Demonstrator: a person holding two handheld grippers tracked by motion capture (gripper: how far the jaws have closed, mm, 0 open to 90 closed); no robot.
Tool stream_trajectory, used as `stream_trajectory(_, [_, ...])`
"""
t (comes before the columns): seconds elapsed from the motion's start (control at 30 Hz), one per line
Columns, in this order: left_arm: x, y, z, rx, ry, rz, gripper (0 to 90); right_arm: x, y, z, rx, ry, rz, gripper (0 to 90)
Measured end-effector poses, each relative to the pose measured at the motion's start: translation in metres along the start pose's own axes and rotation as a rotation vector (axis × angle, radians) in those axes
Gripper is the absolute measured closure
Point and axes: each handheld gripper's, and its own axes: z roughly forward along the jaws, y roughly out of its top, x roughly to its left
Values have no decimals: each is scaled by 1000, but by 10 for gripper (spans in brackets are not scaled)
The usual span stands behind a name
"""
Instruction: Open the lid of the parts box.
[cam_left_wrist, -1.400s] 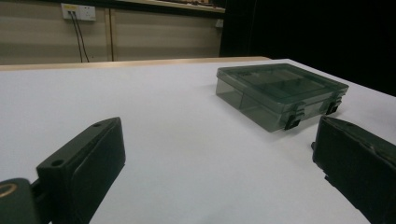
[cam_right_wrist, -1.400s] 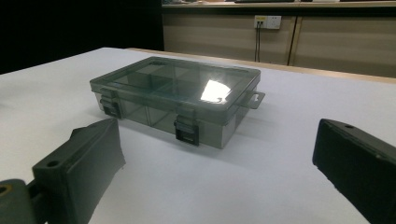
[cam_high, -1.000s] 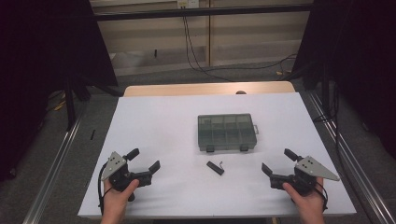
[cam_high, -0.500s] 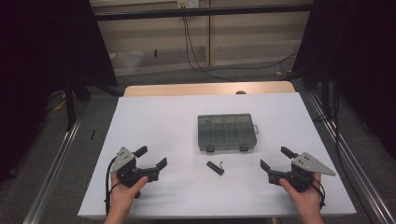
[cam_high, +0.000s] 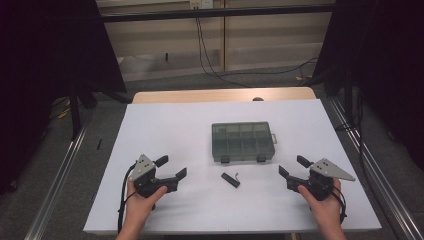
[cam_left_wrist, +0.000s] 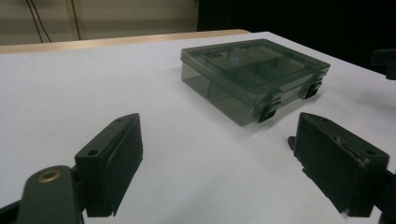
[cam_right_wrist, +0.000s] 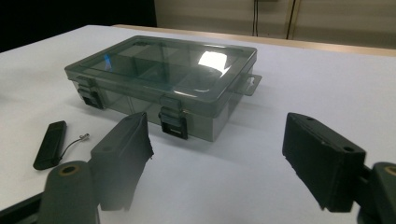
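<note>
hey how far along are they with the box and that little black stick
Nothing looks done yet. The box sits shut, both latches down, and the black stick lies on the table in front of it, untouched. Both the left claw and right claw hover near the table's front edge, empty, jaws just narrowing but still apart. Grasping, and probably opening the box, all seems left.
</note>
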Motion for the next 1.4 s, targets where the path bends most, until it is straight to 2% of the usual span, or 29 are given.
stream_trajectory(0.03, [0, 1, 2, 9, -2, 7, 176, 0, 0, 1, 4, 13, 3, 273])
stream_trajectory(0.1, [0, 1, 3, 10, -4, 6, 183, 0, 0, 2, 7, 13, 0, 278])
stream_trajectory(0.13, [-1, 1, 5, 13, -6, 3, 199, 0, 1, 2, 10, 21, -7, 314])
stream_trajectory(0.33, [-4, 5, 11, 32, -9, 9, 278, 0, 3, 4, 28, 30, -5, 392])
stream_trajectory(0.37, [-5, 5, 14, 34, -11, 12, 300, -1, 3, 5, 44, 39, 0, 462])
stream_trajectory(0.43, [-6, 6, 17, 40, -15, 12, 310, -1, 4, 6, 47, 42, 2, 468])
stream_trajectory(0.57, [-9, 8, 26, 55, -17, 5, 365, -3, 5, 8, 72, 43, 5, 572])
stream_trajectory(0.7, [-10, 10, 30, 72, -21, 2, 396, -3, 6, 9, 86, 40, -6, 623])
stream_trajectory(0.97, [-14, 12, 44, 104, -36, -8, 509, -7, 11, 13, 102, 45, 11, 760])
stream_trajectory(1.03, [-14, 13, 46, 112, -36, -4, 521, -8, 11, 14, 104, 43, 10, 775])
stream_trajectory(1.17, [-14, 13, 52, 127, -35, 5, 590, -9, 14, 18, 122, 44, 15, 864])
stream_trajectory(1.27, [-15, 14, 55, 143, -37, 13, 611, -9, 14, 20, 122, 41, 17, 875])
stream_trajectory(1.4, [-17, 16, 61, 164, -40, 23, 689, -12, 16, 22, 117, 28, 17, 900])
